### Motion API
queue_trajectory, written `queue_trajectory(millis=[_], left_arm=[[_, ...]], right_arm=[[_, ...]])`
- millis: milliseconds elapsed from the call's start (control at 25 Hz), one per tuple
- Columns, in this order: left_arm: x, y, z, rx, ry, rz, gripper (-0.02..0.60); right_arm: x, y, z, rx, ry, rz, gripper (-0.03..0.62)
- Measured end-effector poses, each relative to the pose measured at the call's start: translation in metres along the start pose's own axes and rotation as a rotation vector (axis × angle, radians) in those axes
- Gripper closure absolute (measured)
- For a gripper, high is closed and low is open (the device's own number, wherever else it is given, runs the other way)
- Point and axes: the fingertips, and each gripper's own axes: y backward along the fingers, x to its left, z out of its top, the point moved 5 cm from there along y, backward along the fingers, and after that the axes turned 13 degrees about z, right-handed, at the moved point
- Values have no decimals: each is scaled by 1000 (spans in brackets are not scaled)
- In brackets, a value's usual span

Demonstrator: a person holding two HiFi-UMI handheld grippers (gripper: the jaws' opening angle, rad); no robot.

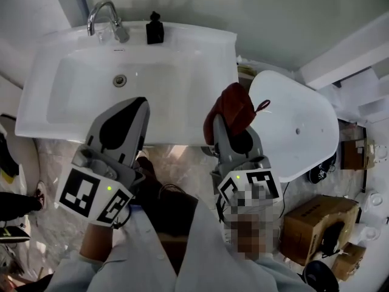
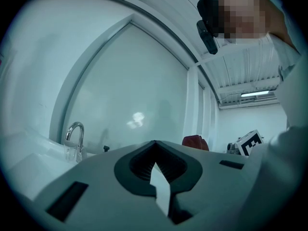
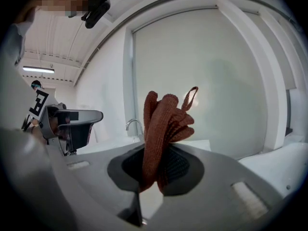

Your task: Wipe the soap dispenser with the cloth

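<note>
Currently my right gripper [image 1: 220, 126] is clenched on the cloth [image 3: 161, 124], a rust-red knitted wad that stands up out of the jaws with its loop at the top. In the head view that gripper hangs over the front right corner of the sink [image 1: 42, 96], beside the toilet [image 1: 304, 132]. My left gripper [image 2: 154, 146] has its jaws pressed together with nothing between them. It hovers over the sink's front edge, pointing toward the back.

The dispenser [image 1: 154, 30], small and black, stands on the sink's back rim just right of the tap [image 1: 103, 14]. It is well apart from both grippers: ahead and slightly right of the left one, ahead and to the left of the right one, with the bowl of the sink between. The cloth touches nothing but the jaws that hold it. In the left gripper view the dispenser shows only as a small dark cap just past the tap.
</note>
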Motion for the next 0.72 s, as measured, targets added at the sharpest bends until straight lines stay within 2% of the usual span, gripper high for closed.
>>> queue_trajectory(millis=[360,720], left_arm=[[-62,49,-3,-30,-14,36,584],[-87,74,9,-40,-49,39,584]], right_arm=[[13,74,-6,-15,26,52,539],[32,96,-5,-23,22,96,539]])
